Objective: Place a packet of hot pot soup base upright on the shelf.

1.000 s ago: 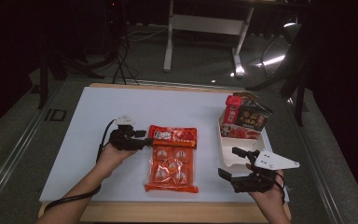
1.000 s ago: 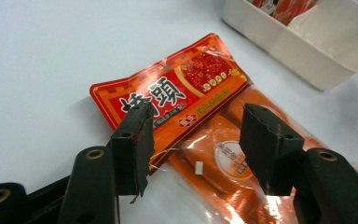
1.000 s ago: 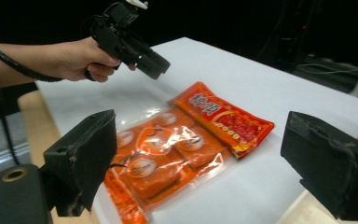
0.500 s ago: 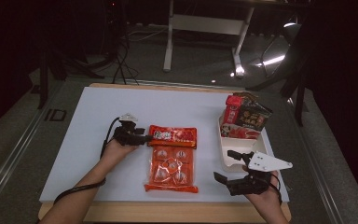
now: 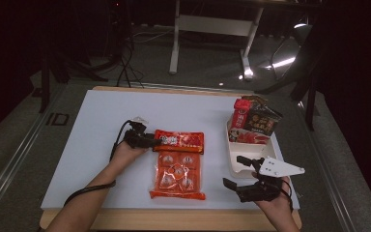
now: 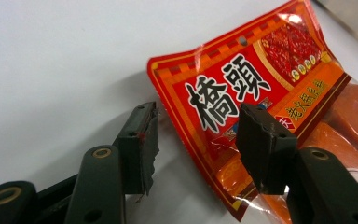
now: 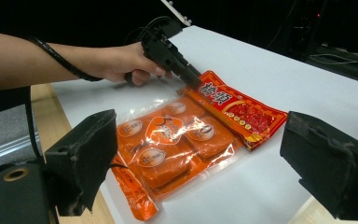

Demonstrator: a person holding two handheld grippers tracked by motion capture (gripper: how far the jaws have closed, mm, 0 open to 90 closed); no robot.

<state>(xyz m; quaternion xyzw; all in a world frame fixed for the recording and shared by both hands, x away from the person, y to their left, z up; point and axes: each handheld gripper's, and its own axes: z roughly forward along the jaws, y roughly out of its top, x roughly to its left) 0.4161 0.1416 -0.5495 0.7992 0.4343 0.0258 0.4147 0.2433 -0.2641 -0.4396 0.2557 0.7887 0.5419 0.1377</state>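
- Reaching for the red-and-orange packet, we bring our left gripper to its upper left corner, where the red printed header stands slightly off the white mat and gives an edge to bite.
- Its jaws have just been closing and stand about half apart; in the left gripper view one pad sits over the header, the other beside the packet's edge, neither pressing yet, so nothing is held.
- Flat on the mat lies the packet, left of the cream tray, which already holds other red sachets.
- Our right gripper waits wide open and empty, right of the packet and just before the tray, probably to receive or steady it.
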